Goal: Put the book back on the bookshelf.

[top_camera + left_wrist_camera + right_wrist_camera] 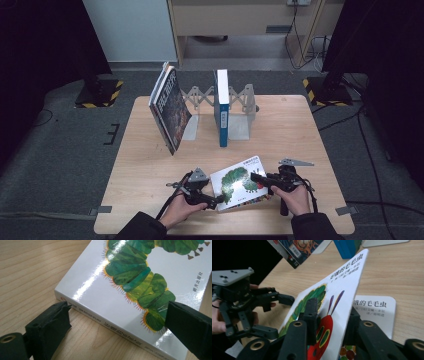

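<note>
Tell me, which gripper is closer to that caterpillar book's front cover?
Right. The right gripper is shut on the caterpillar book's front cover, lifting it open. The left gripper sits at the spine edge, one jaw over the cover, jaws open.

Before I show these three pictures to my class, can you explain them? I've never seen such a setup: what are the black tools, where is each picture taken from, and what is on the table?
A person sits at a wooden table with a hand-held, two-jaw gripping tool in each hand. One picture looks down from above; the other two come from small cameras riding on each tool, looking along its jaws.

The right gripper is shut on the front cover of a caterpillar picture book, lifting it open. The left gripper is open, its jaws either side of the book's spine corner, pressing nothing.

At the back of the table stands a metal book rack with a blue book upright in it, and dark books lean at its left end.
</note>
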A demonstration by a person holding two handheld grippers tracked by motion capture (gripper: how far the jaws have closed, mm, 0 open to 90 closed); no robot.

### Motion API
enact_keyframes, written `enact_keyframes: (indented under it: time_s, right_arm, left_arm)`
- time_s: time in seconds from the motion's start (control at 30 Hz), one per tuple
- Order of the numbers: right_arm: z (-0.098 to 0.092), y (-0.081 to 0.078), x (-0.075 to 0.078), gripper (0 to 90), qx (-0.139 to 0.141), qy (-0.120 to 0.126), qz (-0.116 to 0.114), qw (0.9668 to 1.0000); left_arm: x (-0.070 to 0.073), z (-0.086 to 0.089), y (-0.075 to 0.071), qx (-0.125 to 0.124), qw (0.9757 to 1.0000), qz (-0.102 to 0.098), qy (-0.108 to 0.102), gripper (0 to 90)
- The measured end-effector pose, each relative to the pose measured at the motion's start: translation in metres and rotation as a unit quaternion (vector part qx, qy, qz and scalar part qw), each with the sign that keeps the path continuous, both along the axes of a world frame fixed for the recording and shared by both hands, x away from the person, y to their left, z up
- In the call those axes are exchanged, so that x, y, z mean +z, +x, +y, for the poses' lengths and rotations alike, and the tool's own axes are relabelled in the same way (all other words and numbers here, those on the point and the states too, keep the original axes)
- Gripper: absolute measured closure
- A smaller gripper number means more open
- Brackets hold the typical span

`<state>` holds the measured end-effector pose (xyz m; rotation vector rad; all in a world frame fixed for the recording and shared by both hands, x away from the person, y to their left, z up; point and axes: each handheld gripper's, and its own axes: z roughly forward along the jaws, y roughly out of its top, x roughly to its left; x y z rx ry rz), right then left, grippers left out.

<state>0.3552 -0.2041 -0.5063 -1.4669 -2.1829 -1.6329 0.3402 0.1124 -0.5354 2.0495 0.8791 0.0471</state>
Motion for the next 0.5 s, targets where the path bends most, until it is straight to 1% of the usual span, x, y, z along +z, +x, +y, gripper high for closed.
enact_keyframes:
  time_s: [0.03, 0.07, 0.13, 0.2, 0.3, 0.37, 0.5]
  right_arm:
    - [0.0, 0.0, 0.001, 73.1, 0.0, 0.004, -0.001, 1.0]
    - [0.0, -0.001, 0.002, 74.6, -0.001, 0.012, 0.003, 0.9999]
    - [0.0, -0.001, 0.004, 76.5, 0.0, 0.017, 0.001, 0.9999]
    - [0.0, -0.001, 0.005, 78.8, 0.001, 0.031, 0.0, 0.9995]
    - [-0.001, -0.002, 0.007, 81.1, 0.004, 0.041, -0.002, 0.9991]
    - [0.0, -0.002, 0.009, 81.8, 0.006, 0.047, -0.007, 0.9989]
    - [-0.001, -0.002, 0.012, 82.8, 0.016, 0.048, -0.017, 0.9986]
  left_arm:
    - [0.001, 0.001, 0.0, 0.002, 1.0, 0.004, -0.001, 7.0]
    - [0.001, 0.001, 0.001, 0.001, 1.0, 0.005, 0.0, 8.2]
    - [0.001, 0.002, 0.001, 0.004, 1.0, 0.009, -0.002, 9.4]
    - [0.002, 0.002, 0.001, 0.003, 0.9999, 0.012, -0.004, 10.6]
    - [0.002, 0.002, 0.001, 0.001, 0.9998, 0.016, -0.008, 12.1]
    - [0.002, 0.002, 0.001, -0.006, 0.9997, 0.02, -0.013, 12.6]
    - [0.001, 0.001, 0.001, -0.008, 0.9995, 0.024, -0.018, 11.9]
